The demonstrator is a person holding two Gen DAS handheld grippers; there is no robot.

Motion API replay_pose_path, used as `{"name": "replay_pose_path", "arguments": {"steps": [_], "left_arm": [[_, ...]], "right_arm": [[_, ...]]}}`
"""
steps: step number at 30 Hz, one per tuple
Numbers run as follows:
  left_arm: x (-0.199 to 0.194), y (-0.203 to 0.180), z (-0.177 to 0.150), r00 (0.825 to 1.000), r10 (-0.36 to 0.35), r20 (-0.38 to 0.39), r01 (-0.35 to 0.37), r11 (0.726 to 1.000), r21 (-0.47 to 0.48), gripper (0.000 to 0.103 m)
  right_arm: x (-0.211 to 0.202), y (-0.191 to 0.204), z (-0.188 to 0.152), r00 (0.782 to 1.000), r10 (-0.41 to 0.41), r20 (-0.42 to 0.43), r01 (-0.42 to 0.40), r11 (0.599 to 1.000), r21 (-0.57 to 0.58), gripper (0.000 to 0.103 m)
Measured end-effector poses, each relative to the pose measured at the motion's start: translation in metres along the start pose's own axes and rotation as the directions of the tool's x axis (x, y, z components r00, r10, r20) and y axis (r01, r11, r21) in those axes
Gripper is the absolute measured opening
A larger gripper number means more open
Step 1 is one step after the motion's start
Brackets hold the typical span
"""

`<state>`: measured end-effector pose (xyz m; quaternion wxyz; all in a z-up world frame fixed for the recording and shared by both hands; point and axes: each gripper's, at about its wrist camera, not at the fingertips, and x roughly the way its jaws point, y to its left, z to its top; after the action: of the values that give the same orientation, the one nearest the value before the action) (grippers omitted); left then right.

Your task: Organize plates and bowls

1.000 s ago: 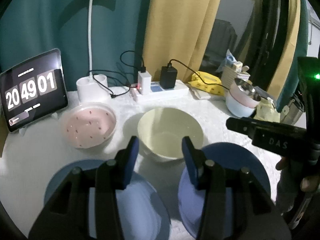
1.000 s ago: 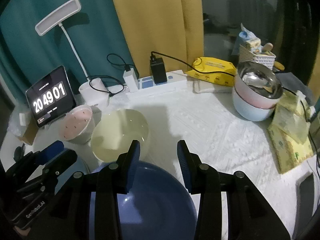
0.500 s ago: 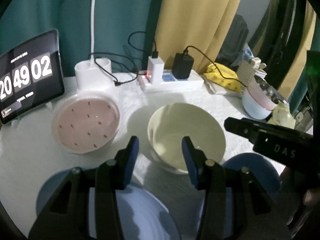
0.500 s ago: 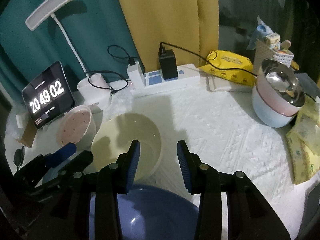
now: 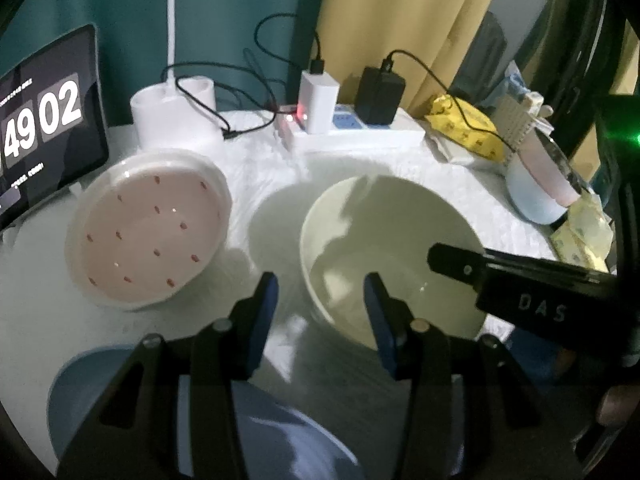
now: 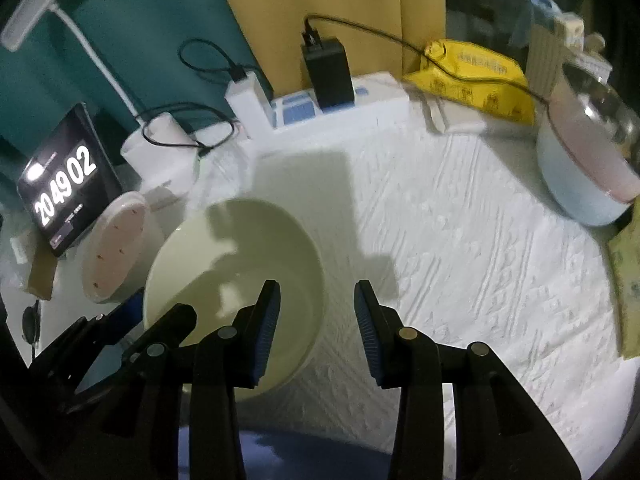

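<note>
The worktop (image 6: 460,240) is covered with a white embossed cloth. On it, from largest to smallest: a blue plate (image 5: 120,380) at the near left edge, smooth and shallow; a pale yellow-green bowl (image 5: 384,256) at the centre, round, deep, glossy and empty; a pink dish with small dark specks inside a clear plastic rim (image 5: 148,236) to its left, well clear of the bowl.

Both grippers are positioned at the pale bowl. The left gripper (image 5: 320,312) has its fingers apart and empty, straddling the bowl's near-left rim without contact. The right gripper (image 6: 316,320) also has its fingers apart and empty, straddling the near-right rim.

Recommended procedure, as a judgement: lower each gripper until one finger is inside the wall and one outside, then close evenly on both sides. The glaze looks slippery, so seat the ribbed blue pads (image 6: 268,320) fully over the rim before lifting. Keep the bowl level, and keep it clear of the power strip (image 5: 352,132) and its cables at the far side
</note>
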<state>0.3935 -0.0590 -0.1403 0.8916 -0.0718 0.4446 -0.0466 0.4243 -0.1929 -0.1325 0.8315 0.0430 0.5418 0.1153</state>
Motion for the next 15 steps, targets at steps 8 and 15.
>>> {"name": "replay_pose_path", "arguments": {"steps": [8, 15], "left_arm": [[0.007, -0.001, 0.003, 1.000, -0.003, -0.004, 0.003, 1.000, 0.008, 0.046], [0.008, -0.004, 0.003, 1.000, -0.016, 0.011, 0.015, 0.999, 0.029, 0.036]], "right_arm": [[0.011, 0.001, -0.002, 1.000, -0.008, -0.009, 0.008, 1.000, -0.019, 0.037], [0.014, 0.008, -0.003, 1.000, -0.005, 0.005, 0.005, 0.999, -0.053, 0.021]]}}
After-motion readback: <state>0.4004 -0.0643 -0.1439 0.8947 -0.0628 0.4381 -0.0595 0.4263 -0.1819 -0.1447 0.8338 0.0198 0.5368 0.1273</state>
